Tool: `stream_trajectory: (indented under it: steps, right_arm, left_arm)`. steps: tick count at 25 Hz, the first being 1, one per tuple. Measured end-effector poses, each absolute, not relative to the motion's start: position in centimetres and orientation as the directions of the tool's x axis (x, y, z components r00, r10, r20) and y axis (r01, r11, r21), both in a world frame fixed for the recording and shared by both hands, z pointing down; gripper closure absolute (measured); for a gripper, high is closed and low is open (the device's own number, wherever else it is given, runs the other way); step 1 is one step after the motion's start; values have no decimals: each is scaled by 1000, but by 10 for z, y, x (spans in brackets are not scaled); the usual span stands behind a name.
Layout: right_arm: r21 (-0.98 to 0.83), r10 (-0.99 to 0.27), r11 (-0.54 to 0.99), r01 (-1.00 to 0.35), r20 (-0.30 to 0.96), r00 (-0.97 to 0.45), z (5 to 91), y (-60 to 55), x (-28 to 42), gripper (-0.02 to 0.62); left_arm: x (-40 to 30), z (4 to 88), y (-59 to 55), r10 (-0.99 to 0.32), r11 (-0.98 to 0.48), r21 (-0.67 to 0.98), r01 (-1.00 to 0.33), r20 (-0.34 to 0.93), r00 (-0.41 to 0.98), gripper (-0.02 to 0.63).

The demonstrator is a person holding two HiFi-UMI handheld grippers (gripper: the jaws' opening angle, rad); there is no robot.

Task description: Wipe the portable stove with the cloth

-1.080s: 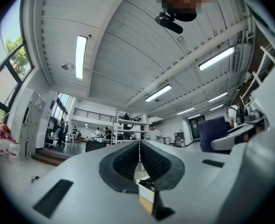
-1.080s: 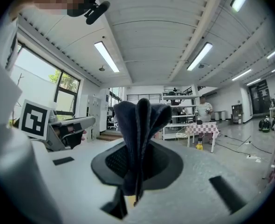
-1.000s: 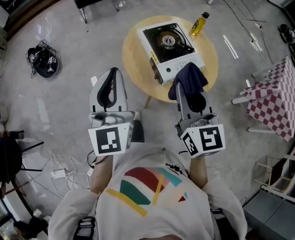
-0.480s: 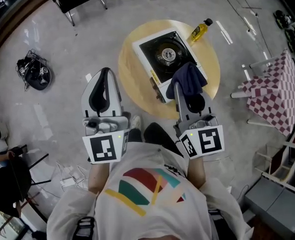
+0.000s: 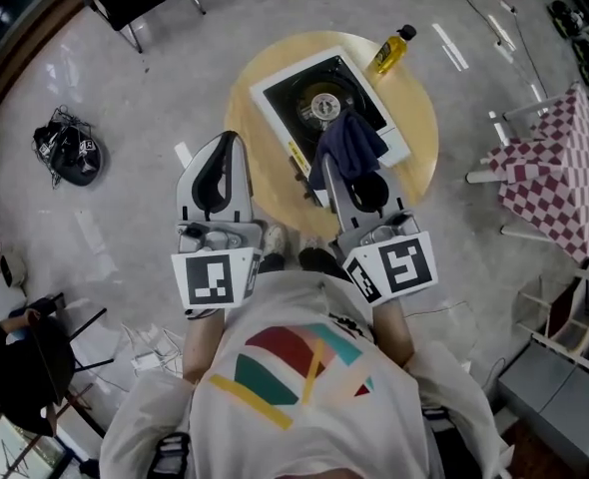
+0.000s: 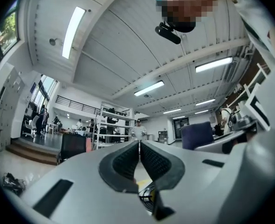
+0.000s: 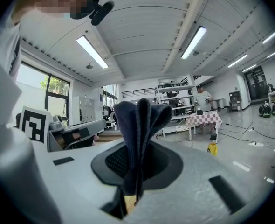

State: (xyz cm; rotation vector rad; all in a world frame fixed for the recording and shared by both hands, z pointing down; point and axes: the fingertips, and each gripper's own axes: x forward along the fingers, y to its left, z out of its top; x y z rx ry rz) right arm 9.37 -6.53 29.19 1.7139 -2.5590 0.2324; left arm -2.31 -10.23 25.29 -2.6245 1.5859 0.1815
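Wooden round table (image 5: 419, 158): yellow bottle (image 5: 389, 51) at its far edge; checked cloth-covered table (image 5: 554, 168) well to its right.
Portable stove (image 5: 285, 103): mid-table, skewed, long axis far-left to near-right.
Cloth (image 5: 346, 146): dark blue, over the stove's near end.
Right gripper (image 5: 339, 173): clamped on the cloth (image 7: 140, 125), its folds sticking up.
Left gripper (image 5: 218, 163): beside the table's left edge, jaws nearly together, empty.

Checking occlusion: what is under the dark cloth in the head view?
The portable stove's near edge, on the round table. The cloth covers that edge and the tips of the right gripper; contact cannot be told.
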Motion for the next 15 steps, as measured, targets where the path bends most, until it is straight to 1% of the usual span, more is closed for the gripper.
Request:
stream_trajectory:
  steps: [5, 10, 12, 15]
  right_arm:
    - [-87, -905, 388, -917, 151, -398, 297, -70, 96, 558]
    - [-22, -902, 372, -928, 227, -367, 308, -75, 123, 558]
    - [7, -893, 364, -932, 288, -346, 318, -78, 142, 558]
    - [51, -844, 370, -928, 436, -313, 343, -84, 178, 558]
  left_arm:
    - [-17, 248, -106, -878, -456, -6, -890, -161, 451, 598]
    - [-18, 250, -112, -883, -449, 20, -893, -165, 440, 598]
    - [-17, 251, -113, -884, -446, 20, -895, -163, 438, 598]
    - [-14, 253, -115, -882, -451, 8, -893, -159, 444, 598]
